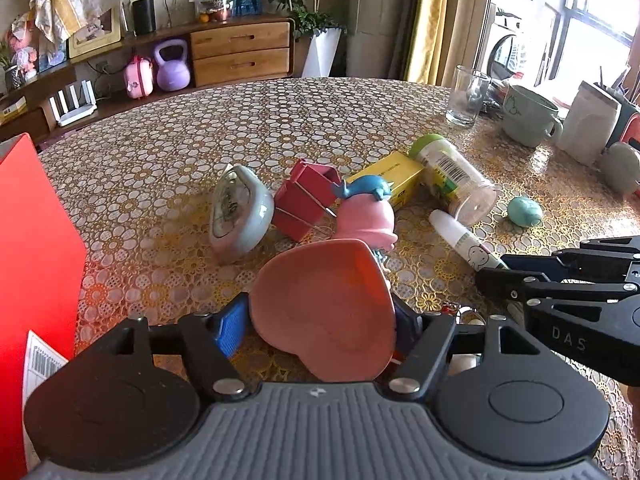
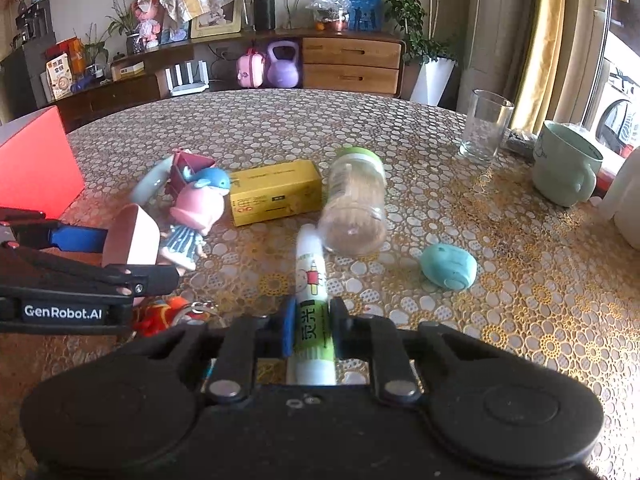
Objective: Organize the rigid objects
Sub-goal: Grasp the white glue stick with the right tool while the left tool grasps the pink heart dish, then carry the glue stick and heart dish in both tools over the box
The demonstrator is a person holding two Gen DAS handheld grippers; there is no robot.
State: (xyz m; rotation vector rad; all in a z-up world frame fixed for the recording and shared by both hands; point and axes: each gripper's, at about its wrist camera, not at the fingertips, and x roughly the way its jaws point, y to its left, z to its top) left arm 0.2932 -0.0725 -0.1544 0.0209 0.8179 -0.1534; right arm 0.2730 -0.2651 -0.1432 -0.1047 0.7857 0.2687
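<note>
Task early by look: clutter scattered mid desk (image 2: 440, 208), nothing visibly sorted.

Left gripper (image 1: 320, 320): jaws clenched on pink dish (image 1: 328, 308), smooth, heart-like, held over near desk.

Right gripper (image 2: 310, 326): jaws clamp glue stick (image 2: 312, 280), glossy white-green cylinder.

Left to sort: yellow box (image 2: 276, 192), clear ribbed bottle (image 2: 356, 204) on its side, teal egg-shaped thing (image 2: 450, 266), pink figurine (image 1: 366, 216).

Red box (image 1: 36, 240) at left, possible bin.

Wood sideboard (image 2: 352, 65) w/ drawers at back wall; yellow curtain (image 1: 426, 20) rt by sunlit window (image 1: 592, 12).
</note>
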